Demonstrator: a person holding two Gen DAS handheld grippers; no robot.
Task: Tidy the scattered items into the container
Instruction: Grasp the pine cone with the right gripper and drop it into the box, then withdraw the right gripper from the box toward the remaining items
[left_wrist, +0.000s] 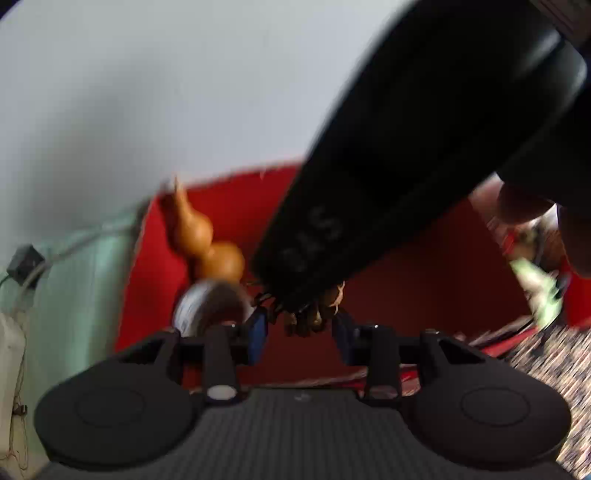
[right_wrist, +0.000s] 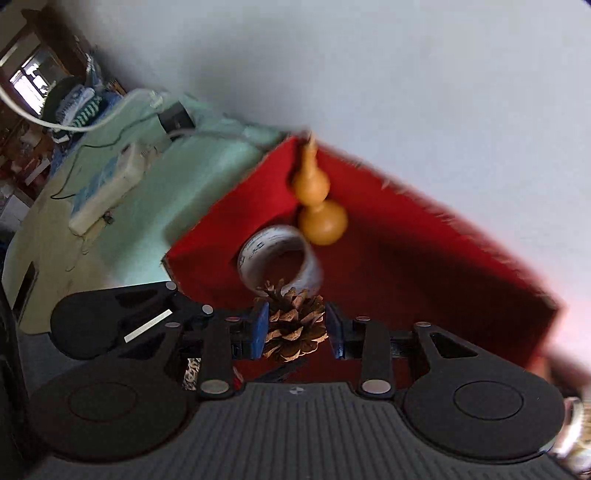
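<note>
My right gripper (right_wrist: 296, 329) hangs over the red box (right_wrist: 424, 266) with the pine cone (right_wrist: 293, 325) between its 2 blue pads, which look a little apart, so it can fall inside. My left gripper (left_wrist: 300, 334) waits open and empty beside it, out of the way.

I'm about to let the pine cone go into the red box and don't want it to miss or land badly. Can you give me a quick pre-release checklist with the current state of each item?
1. Pine cone sits between the blue pads of the right gripper: ok.
2. Cone is over the red box interior, not its rim: ok.
3. Landing spot: the tape roll and gourd lie just beyond the cone; bare red floor to the right: ok, but close.
4. Left gripper out of the way: not ok; it is open, close beside the right gripper over the same box.
5. Height above the box floor: cannot tell.
</note>
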